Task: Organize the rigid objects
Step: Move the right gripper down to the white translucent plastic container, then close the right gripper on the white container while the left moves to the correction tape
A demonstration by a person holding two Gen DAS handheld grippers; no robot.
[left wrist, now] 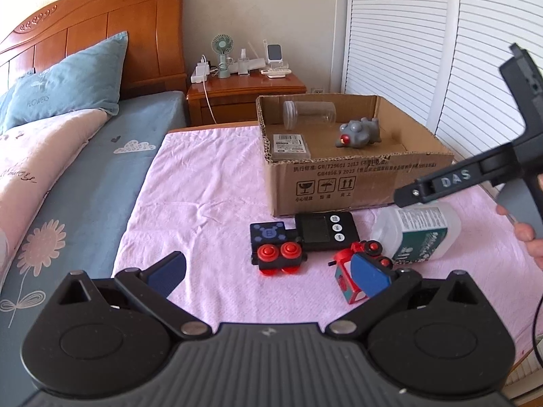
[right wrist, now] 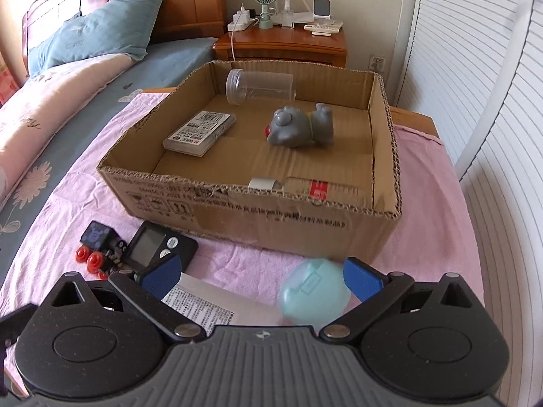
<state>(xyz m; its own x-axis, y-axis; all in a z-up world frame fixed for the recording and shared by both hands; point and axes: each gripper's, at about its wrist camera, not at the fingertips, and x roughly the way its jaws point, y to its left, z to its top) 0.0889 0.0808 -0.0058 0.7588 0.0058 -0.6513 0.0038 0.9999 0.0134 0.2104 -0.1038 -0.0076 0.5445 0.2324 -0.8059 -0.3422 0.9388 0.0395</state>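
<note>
Left wrist view: the left gripper [left wrist: 268, 273] hangs with its jaws wide and empty over the pink cloth [left wrist: 203, 183], short of the cardboard box [left wrist: 356, 183]. Before the box lie a black toy train [left wrist: 276, 247], a timer [left wrist: 325, 230] and a white bottle [left wrist: 420, 234]. The right gripper [right wrist: 263, 276], also spread wide, hovers above that bottle's teal cap [right wrist: 314, 291].

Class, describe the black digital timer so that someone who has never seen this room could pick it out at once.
Find the cardboard box on the pink cloth. Just in front of its near wall lies the black digital timer, flat, beside a black toy train car with red wheels. Only the timer has a grey screen and three round white buttons.
</note>
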